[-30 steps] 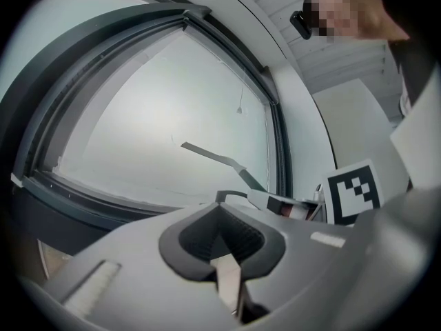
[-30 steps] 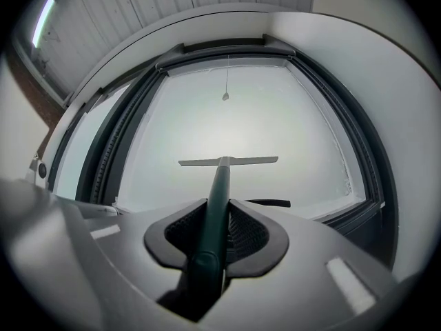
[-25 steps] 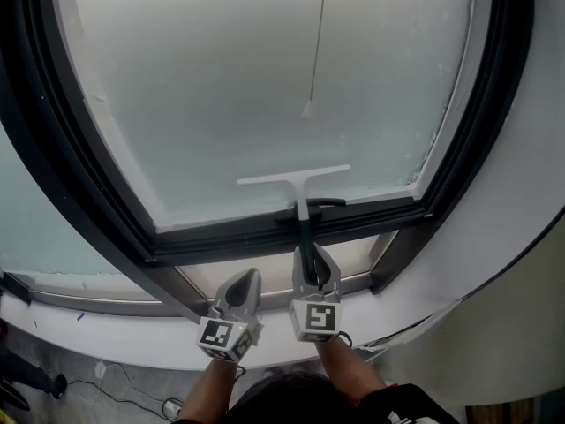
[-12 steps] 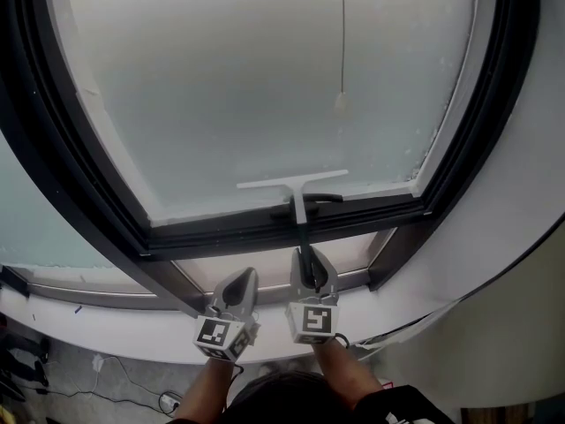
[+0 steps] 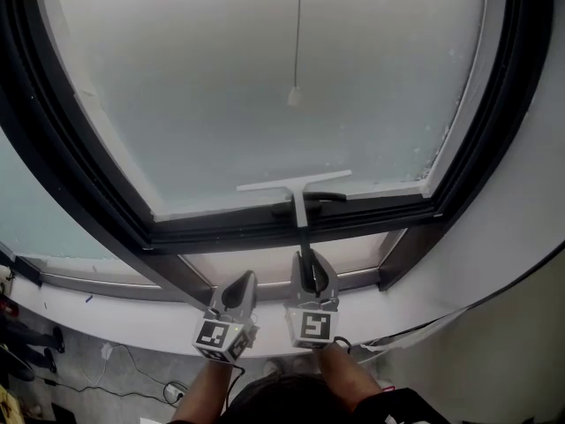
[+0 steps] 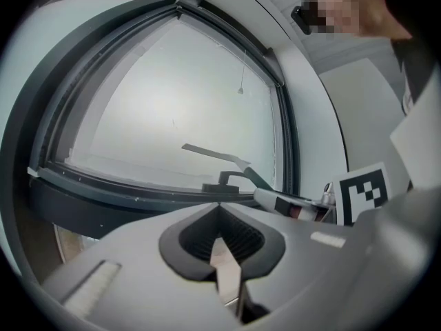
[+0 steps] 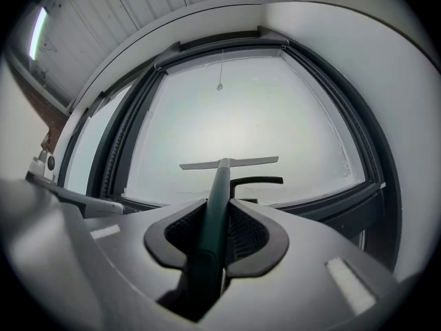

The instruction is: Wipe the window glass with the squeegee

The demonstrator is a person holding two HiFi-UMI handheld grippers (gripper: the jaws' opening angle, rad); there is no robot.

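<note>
Squeegee with a white T-shaped blade and dark green straight handle: blade sits horizontal at the bottom edge of the frosted window glass, just above the lower rail of the dark grey window frame. The blade looks flat against the pane, but contact can't be confirmed. The handle runs from the blade toward the near side, crossing over the frame rail.

Right gripper, grey two-jaw with a marker cube, is clenched on the near end of the squeegee handle. In the right gripper view the handle lies straight down the middle between the ribbed pads, both pressing its sides.

Black lever window handle sits on the frame rail just right of the squeegee handle, right under the blade's right half. It also shows in the right gripper view and the left gripper view.

Left gripper, same grey type, is just left of the right gripper and lower than the frame. Its jaws are pressed together with nothing between them, per the left gripper view. It is not touching the squeegee.

Thin pull cord with a small white knob hangs in front of the glass, well above the blade.

White window sill runs under both grippers. White wall at right. Grey floor with loose cables at near left.
</note>
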